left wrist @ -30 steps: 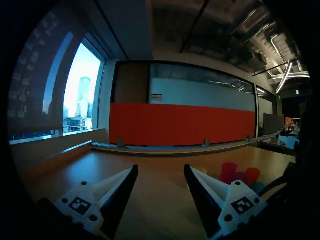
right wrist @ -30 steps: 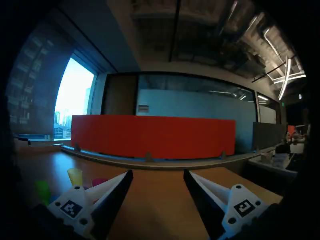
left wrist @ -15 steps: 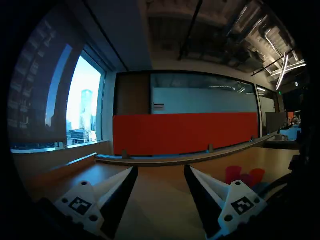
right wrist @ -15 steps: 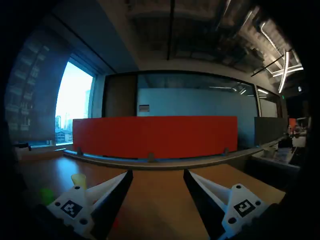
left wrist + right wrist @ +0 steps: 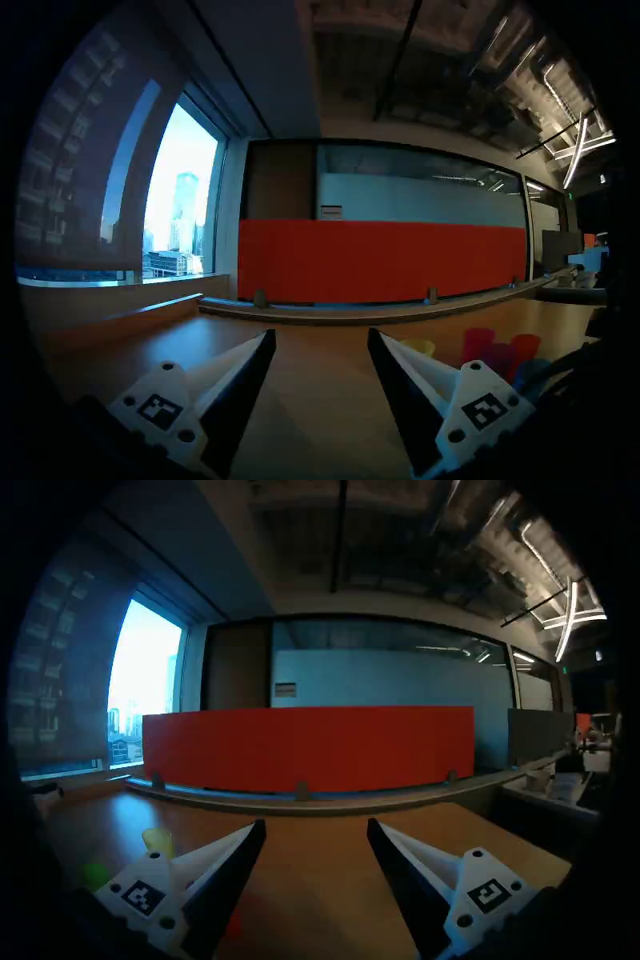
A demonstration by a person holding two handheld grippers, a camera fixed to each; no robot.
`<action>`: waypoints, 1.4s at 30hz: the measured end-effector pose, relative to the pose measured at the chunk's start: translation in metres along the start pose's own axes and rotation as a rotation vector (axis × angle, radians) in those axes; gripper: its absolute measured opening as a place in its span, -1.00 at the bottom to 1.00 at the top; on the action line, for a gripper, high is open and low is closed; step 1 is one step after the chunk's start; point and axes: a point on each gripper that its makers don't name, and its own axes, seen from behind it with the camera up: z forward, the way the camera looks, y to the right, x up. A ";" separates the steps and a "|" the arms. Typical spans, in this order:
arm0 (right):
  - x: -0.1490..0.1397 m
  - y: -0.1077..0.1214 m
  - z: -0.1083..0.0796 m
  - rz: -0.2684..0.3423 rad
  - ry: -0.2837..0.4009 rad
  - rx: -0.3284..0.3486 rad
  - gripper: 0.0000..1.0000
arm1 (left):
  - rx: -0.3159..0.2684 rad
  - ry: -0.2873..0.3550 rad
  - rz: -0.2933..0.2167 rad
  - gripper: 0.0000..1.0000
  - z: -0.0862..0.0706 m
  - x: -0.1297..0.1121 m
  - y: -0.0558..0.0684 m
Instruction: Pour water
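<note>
In the left gripper view my left gripper (image 5: 320, 364) stands open over the wooden table (image 5: 320, 400), nothing between its fingers. Right of its right finger stand small coloured cups: a yellow cup (image 5: 419, 347), a pink cup (image 5: 478, 344), an orange-red cup (image 5: 524, 350) and a blue one (image 5: 534, 373) partly hidden. In the right gripper view my right gripper (image 5: 316, 848) is open and empty too. A yellow cup (image 5: 158, 841) and a green cup (image 5: 96, 874) stand left of its left finger; a red patch (image 5: 234, 924) peeks from under that finger.
A red partition (image 5: 376, 260) runs along the table's far edge on a grey rail (image 5: 320, 804). A bright window (image 5: 180, 208) lies to the left. Desks with clutter (image 5: 564, 780) stand at the far right. Bare tabletop stretches ahead of both grippers.
Both views have drifted slightly. In the left gripper view a yellow cup has come out beside the right finger. In the right gripper view the cups have slid lower and leftward.
</note>
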 end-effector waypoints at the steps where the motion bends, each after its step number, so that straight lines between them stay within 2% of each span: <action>1: 0.000 -0.001 0.000 0.000 -0.002 0.003 0.96 | 0.003 -0.002 0.004 0.69 0.000 -0.002 -0.001; 21: 0.000 -0.018 0.004 -0.012 -0.012 0.036 0.96 | 0.004 -0.036 0.017 0.69 0.006 -0.029 0.001; 36: 0.005 -0.017 -0.001 -0.008 -0.001 0.035 0.96 | 0.000 -0.087 0.026 0.69 0.009 -0.042 0.003; 42: 0.005 -0.018 -0.001 -0.011 -0.003 0.038 0.97 | 0.009 -0.105 0.027 0.69 0.011 -0.046 0.001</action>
